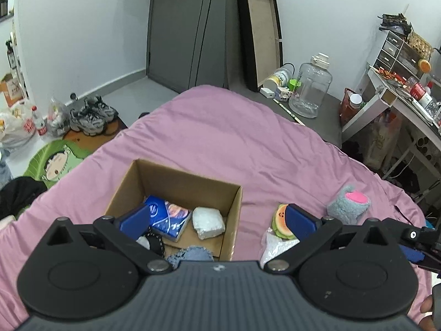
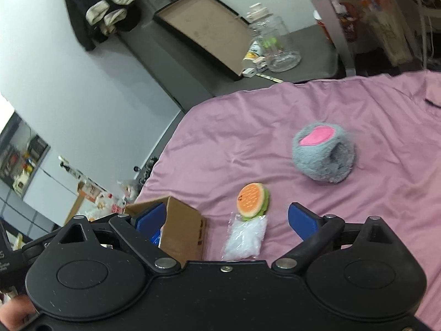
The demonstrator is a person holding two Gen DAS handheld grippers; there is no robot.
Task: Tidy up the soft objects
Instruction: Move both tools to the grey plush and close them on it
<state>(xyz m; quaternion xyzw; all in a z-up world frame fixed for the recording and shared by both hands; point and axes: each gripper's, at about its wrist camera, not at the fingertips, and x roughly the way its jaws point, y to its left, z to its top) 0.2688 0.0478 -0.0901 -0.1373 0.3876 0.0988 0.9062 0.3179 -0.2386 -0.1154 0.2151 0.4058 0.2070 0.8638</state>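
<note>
Cardboard box: sits open on the pink bedsheet; this is the collecting place.
Already inside: a blue tissue pack, a white wrapped bundle, some denim cloth and a dark item I cannot identify.
Left outside: burger plush touching a clear plastic packet, just beside the box; grey fluffy toy with a pink patch, well apart.
Progress: roughly half done by my judgement; three pieces remain.
Left gripper: jaws spread wide, empty, above the box's edge.
Right gripper: jaws spread wide, empty, straddling the packet and burger.
Likely next: the packet or burger.
</note>
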